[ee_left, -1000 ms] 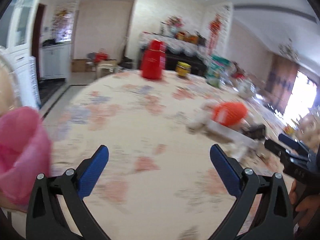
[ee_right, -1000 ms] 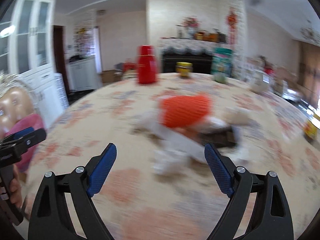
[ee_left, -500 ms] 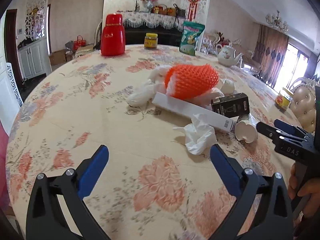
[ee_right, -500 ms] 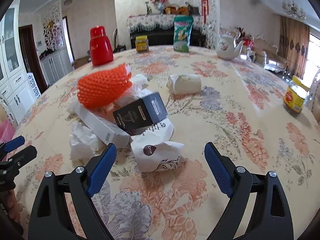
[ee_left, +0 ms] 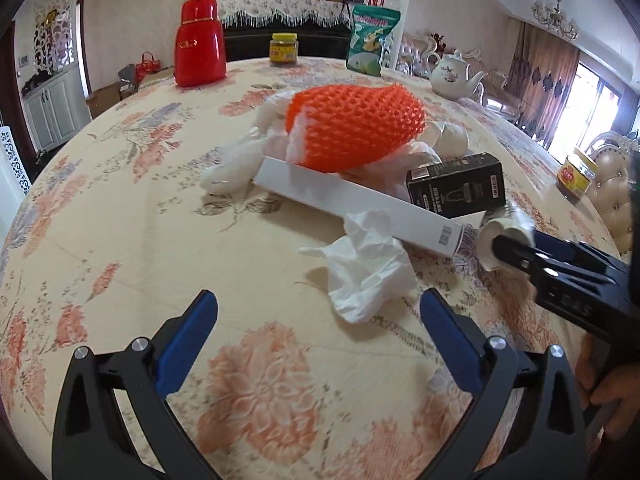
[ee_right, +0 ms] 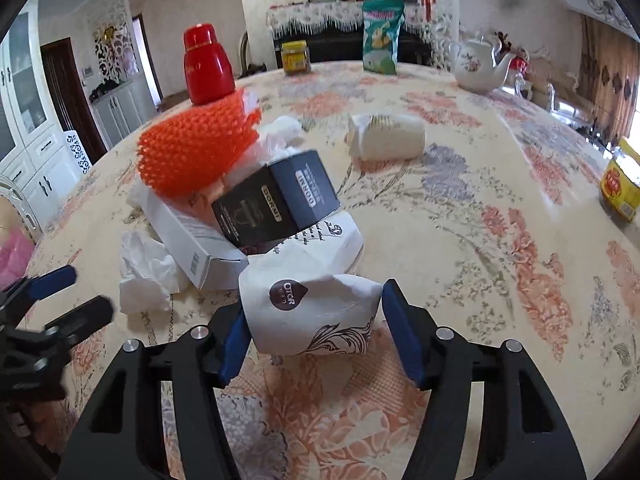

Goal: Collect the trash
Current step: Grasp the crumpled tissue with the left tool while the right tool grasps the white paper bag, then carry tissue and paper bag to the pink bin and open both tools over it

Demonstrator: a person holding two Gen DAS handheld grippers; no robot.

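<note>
A heap of trash lies on the flowered tablecloth (ee_left: 120, 240): an orange foam net (ee_left: 356, 128), a long white box (ee_left: 352, 204), a black carton (ee_left: 456, 190) and a crumpled tissue (ee_left: 368, 268). My left gripper (ee_left: 318, 308) is open just short of the tissue, with nothing between its fingers. A crushed white paper cup (ee_right: 312, 304) sits between the blue pads of my right gripper (ee_right: 314, 308), whose jaws are closing and touch the cup on both sides. The left wrist view shows the right gripper (ee_left: 516, 256) at the cup (ee_left: 502, 236). The left gripper (ee_right: 60, 300) shows at the right wrist view's left edge.
Another paper cup (ee_right: 386, 142) lies on its side past the heap. At the far side stand a red thermos (ee_left: 200, 42), a yellow-lidded jar (ee_left: 284, 50), a green snack bag (ee_left: 372, 40) and a teapot (ee_left: 454, 74). A yellow jar (ee_right: 622, 190) sits right. A pink bag (ee_right: 12, 256) hangs beyond the table's left edge.
Both grippers swung in from the left to the trash heap and dropped closer. The right gripper's jaws went from wide open to closing around the crushed paper cup. The left stays open.
</note>
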